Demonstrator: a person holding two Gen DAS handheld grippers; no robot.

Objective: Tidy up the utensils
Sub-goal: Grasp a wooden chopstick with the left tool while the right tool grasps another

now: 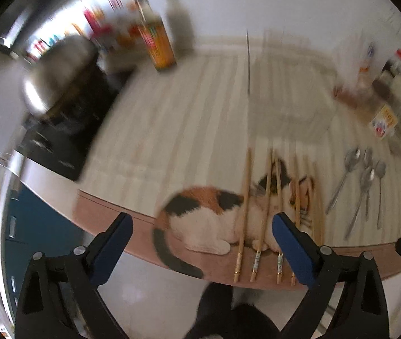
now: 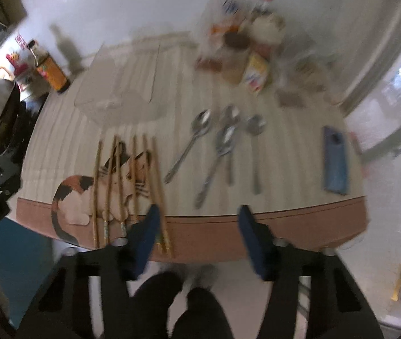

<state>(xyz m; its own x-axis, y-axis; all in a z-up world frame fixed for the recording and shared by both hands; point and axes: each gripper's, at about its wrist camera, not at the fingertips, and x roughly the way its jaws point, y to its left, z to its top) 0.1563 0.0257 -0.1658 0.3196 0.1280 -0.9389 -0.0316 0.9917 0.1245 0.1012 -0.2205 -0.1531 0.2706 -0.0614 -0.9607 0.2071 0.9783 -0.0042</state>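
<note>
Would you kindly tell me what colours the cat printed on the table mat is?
The cat is calico: orange, black and white, clearest in the left wrist view.

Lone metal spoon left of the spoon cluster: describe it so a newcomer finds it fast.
On the striped tablecloth, right of the wooden chopsticks lying across the printed calico cat, lie steel spoons. This metal spoon is leftmost, slanted, alone; the others overlap or lie straighter.

Chopsticks (image 2: 121, 186): in a row on the table (image 2: 285, 169), near edge, left of the spoons.
Spoons (image 2: 223, 147): right of the chopsticks.
Phone (image 2: 336, 161): right of the spoons.
Clear container (image 2: 121, 90): beyond the chopsticks.
Bottle (image 2: 50, 70): far left.
Jars and packets (image 2: 251, 50): far right.
</note>
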